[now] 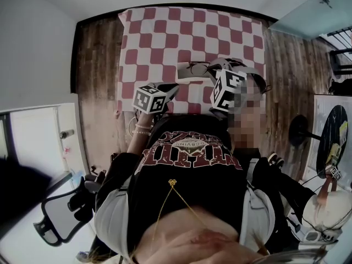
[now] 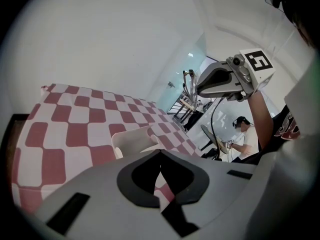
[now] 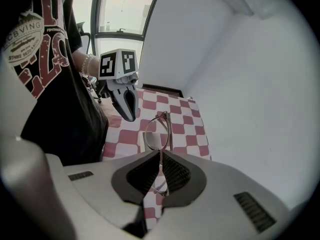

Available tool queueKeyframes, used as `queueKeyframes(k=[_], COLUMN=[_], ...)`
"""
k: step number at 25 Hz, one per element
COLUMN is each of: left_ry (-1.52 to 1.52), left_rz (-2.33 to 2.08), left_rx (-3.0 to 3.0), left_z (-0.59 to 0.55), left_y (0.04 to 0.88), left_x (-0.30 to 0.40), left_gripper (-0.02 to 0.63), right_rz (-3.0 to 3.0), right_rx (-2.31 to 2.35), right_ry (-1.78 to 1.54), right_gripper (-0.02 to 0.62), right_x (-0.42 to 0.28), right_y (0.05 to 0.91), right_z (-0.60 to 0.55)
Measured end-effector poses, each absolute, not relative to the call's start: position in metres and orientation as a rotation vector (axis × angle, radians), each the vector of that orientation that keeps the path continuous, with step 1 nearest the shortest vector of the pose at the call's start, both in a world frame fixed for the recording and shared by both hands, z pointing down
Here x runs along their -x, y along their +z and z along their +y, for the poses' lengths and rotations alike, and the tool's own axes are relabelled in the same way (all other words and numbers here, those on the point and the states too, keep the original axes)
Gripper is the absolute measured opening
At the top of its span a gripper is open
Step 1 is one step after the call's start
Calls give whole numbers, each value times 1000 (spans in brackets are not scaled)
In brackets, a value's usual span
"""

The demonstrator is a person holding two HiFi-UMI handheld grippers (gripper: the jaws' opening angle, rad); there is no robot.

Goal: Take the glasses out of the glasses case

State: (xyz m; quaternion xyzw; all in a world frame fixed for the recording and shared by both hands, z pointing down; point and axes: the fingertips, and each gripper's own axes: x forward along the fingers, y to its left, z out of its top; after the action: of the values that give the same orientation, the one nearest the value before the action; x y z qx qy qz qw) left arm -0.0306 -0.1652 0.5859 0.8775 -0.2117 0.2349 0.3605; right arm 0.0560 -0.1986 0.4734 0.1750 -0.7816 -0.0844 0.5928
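Observation:
A pair of thin-rimmed glasses (image 3: 159, 130) hangs above the red-and-white checked tablecloth (image 1: 159, 37). My right gripper (image 3: 161, 152) is shut on its frame, lenses pointing away from me. In the head view the glasses (image 1: 198, 67) sit just past the right gripper (image 1: 213, 70). Beneath and just behind them lies the open white glasses case (image 1: 186, 73), which in the left gripper view shows as the case (image 2: 134, 139) just ahead of the jaws. My left gripper (image 2: 160, 152) is shut with nothing in it and is held above the cloth near the case's left end (image 1: 171, 89).
The table stands on a wooden floor against a white wall. A black office chair (image 1: 55, 216) is at my lower left. At the right are a round black stand (image 1: 300, 128) and cluttered gear. A seated person (image 2: 245, 136) is in the background.

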Motion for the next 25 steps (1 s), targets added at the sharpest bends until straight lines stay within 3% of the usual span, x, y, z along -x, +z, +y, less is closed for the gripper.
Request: queueKeyframes(k=[25], left_ry=[622], left_rz=[-533], left_rx=[-2297], left_z=[-161], left_y=[580], left_x=[16], left_gripper=[-2], right_rz=[-1820], right_rx=[-396], right_ry=[-185], right_gripper=[32], right_x=[-58], right_y=[473], right_z=[-201])
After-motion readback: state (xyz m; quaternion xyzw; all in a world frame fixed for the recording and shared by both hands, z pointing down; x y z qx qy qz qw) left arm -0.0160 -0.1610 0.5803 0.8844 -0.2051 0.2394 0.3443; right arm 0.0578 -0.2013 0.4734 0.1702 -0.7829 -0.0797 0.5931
